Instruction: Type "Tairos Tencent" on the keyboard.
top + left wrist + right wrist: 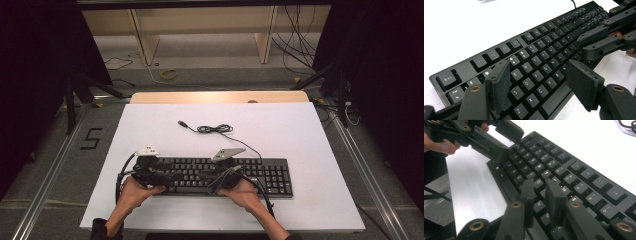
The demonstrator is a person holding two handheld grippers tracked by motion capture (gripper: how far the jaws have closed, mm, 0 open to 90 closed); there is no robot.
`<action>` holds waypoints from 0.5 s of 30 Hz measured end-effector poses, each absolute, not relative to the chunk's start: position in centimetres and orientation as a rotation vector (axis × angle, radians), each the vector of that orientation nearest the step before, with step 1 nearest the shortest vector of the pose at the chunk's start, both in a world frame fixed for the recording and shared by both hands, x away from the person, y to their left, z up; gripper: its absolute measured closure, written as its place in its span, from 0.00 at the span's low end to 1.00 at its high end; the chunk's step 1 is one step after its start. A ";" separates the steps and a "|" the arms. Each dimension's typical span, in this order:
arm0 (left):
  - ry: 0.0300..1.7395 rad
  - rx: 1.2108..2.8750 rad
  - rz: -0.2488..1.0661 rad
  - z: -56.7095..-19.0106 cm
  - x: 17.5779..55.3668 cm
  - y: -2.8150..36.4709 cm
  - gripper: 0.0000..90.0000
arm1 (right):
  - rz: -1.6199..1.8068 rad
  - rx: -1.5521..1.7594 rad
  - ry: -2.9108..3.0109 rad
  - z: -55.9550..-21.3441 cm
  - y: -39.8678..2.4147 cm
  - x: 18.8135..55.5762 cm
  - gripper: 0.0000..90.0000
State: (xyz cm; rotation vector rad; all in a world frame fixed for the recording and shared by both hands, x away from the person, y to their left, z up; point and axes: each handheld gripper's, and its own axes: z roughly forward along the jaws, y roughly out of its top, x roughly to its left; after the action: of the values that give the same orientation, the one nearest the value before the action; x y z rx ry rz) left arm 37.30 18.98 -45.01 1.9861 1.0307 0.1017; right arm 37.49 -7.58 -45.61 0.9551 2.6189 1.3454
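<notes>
A black keyboard (220, 176) lies flat on the white table (300, 135), near its front edge and a little right of the middle, long side parallel to that edge. Its cable (215, 129) runs off the back of the keyboard toward the table's middle, where it lies in a loose coil with the plug end free.

The left claw (537, 86) hangs over the keyboard's left end, above the letter keys. Its jaws stand wide apart with nothing between them but the keys beneath, and the pads press on nothing. The left hand (134, 192) holds it from the front edge of the table.

The right claw (541, 195) is over the middle of the letter block, just right of the left one. Its jaws are drawn in to a narrow gap, tips low over the keys around G and H; nothing is gripped between them, and whether the tips touch a key cannot be told. The right hand (245, 192) holds it from the front edge too.
</notes>
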 end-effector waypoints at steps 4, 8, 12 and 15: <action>1.026 1.976 0.103 -44.9 37.1 19.0 0.39 | 1.329 0.956 2.623 -45.8 -7.4 37.6 0.96; 1.022 1.968 0.106 -44.8 36.9 19.1 0.39 | 1.303 0.955 2.638 -46.1 -7.2 37.8 1.00; 1.017 1.956 0.117 -44.8 36.8 19.3 0.39 | 1.273 0.953 2.652 -46.3 -6.9 37.8 1.00; 1.019 1.950 0.113 -44.9 36.7 19.4 0.39 | 1.241 0.944 2.665 -46.6 -6.7 37.8 1.00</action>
State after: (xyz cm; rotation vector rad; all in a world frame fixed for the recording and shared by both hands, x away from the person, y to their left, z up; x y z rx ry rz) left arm 36.65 19.42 -44.86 1.9503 1.0194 0.1132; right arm 37.81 -6.72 -46.60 0.9443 2.6650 1.2410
